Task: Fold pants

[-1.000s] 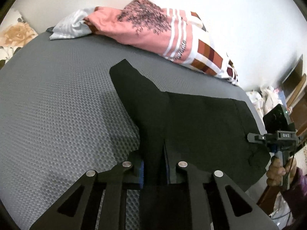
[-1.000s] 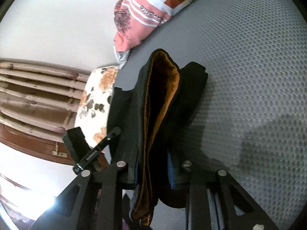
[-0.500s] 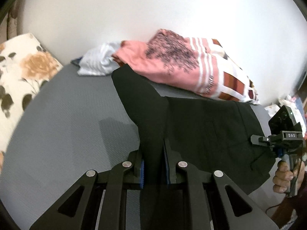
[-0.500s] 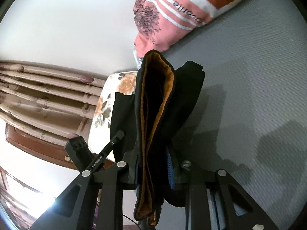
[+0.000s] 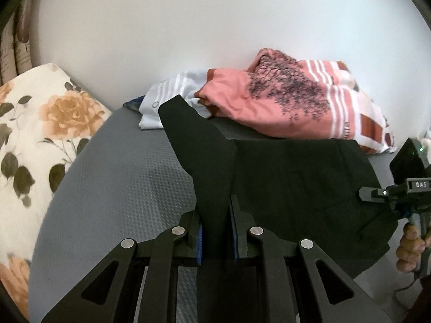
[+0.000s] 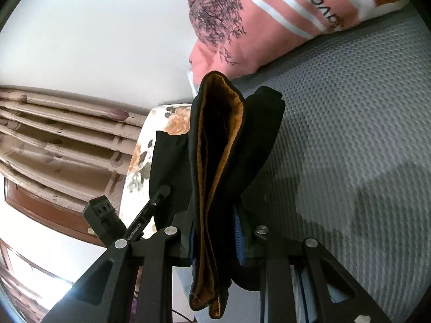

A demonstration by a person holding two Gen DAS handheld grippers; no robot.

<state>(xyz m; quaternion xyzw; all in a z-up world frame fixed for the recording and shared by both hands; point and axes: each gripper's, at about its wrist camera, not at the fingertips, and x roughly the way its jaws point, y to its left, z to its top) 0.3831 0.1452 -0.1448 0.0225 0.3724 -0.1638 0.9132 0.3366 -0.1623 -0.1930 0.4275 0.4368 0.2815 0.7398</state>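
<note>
The black pants (image 5: 293,183) hang lifted above the grey bed, stretched between both grippers. My left gripper (image 5: 215,226) is shut on one edge of the pants, whose corner sticks up ahead of the fingers. My right gripper (image 6: 214,231) is shut on the waistband end of the pants (image 6: 223,145), which shows an orange lining. The right gripper also shows at the right edge of the left wrist view (image 5: 377,192), and the left gripper shows in the right wrist view (image 6: 159,193).
The grey textured bed (image 5: 129,188) lies below. A pink striped blanket (image 5: 291,99) and a white cloth (image 5: 172,94) lie against the white wall. A floral pillow (image 5: 35,134) sits at the left. A wooden headboard (image 6: 54,134) is behind it.
Both grippers have risen with the pants, lifting the cloth off the bed. More of the wall and the floral pillow has come into view.
</note>
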